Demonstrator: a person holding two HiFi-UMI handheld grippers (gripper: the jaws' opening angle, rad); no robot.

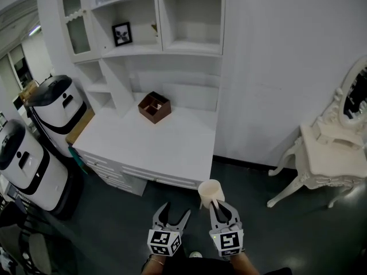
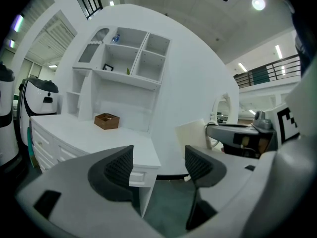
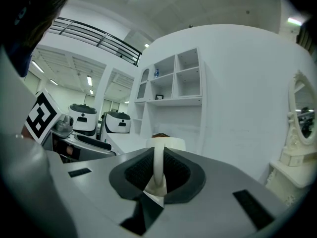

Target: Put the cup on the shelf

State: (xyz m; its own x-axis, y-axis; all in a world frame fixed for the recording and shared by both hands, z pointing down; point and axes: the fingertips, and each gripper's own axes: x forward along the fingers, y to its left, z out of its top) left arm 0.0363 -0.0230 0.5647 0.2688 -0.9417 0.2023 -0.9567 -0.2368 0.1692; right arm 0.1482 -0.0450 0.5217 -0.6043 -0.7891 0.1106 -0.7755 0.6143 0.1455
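While the cup (image 1: 210, 192) hangs in the air over the dark floor (image 1: 275, 234), just before the front edge of the white table (image 1: 172, 153), its handle (image 3: 158, 165) is pinched between the jaws of the right gripper (image 1: 224, 209) (the cream body shows beyond the jaw tips, opening upward). Beside it, the left gripper (image 1: 172, 215) has its jaws spread, with nothing between them. On the table stands a brown box (image 1: 154, 107), near the back, and above it rises the white shelf (image 1: 189, 47), well apart from the cup.
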